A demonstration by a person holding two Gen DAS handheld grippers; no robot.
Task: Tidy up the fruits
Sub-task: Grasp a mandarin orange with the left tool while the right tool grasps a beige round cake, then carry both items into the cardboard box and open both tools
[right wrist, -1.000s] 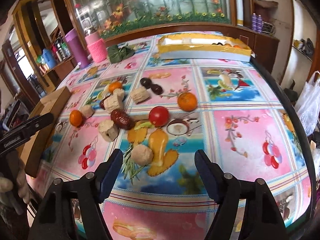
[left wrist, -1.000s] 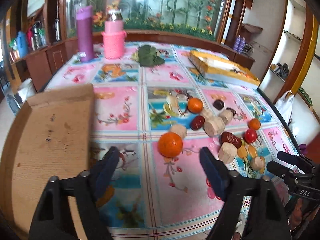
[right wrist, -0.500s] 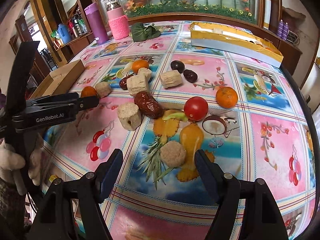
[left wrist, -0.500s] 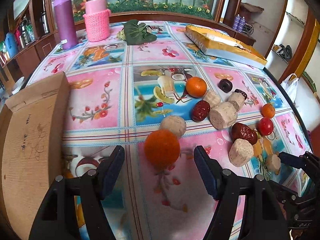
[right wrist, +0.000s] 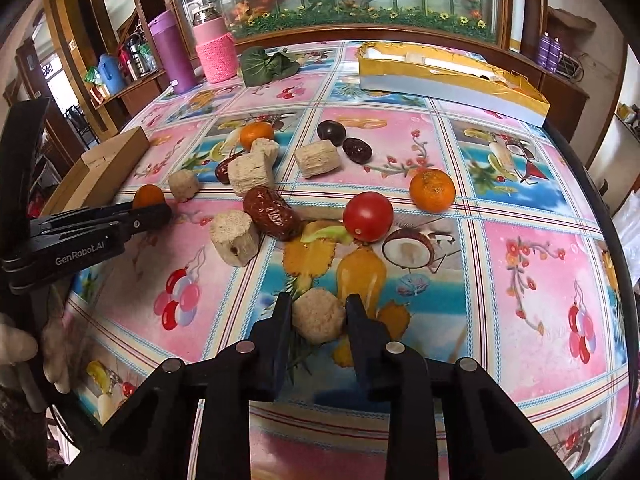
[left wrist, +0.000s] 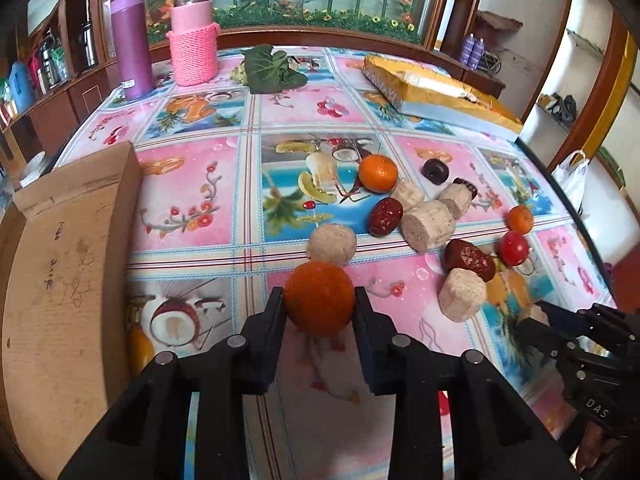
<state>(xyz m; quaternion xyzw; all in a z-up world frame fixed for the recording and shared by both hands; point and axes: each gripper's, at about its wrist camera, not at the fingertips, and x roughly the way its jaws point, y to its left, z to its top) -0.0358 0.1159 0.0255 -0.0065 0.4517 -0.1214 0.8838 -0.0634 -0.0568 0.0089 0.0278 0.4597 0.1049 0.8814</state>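
Observation:
My left gripper (left wrist: 319, 299) is shut on an orange (left wrist: 319, 298) low over the table; the same orange shows in the right wrist view (right wrist: 148, 196). My right gripper (right wrist: 318, 312) is shut on a beige round chunk (right wrist: 318, 318) on the tablecloth. Loose on the table lie two more oranges (right wrist: 432, 191) (right wrist: 257, 133), a red tomato (right wrist: 368, 216), brown dates (right wrist: 272, 212), dark plums (right wrist: 331, 132) and several beige chunks (right wrist: 234, 232).
A brown cardboard box (left wrist: 60, 280) stands at the left edge. A yellow flat box (right wrist: 448, 76) lies at the back right. A purple flask (left wrist: 132, 40), a pink jar (left wrist: 193, 44) and green leaves (left wrist: 268, 70) stand at the back.
Both grippers moved forward and down and closed: the left one on the orange, the right one on the beige chunk.

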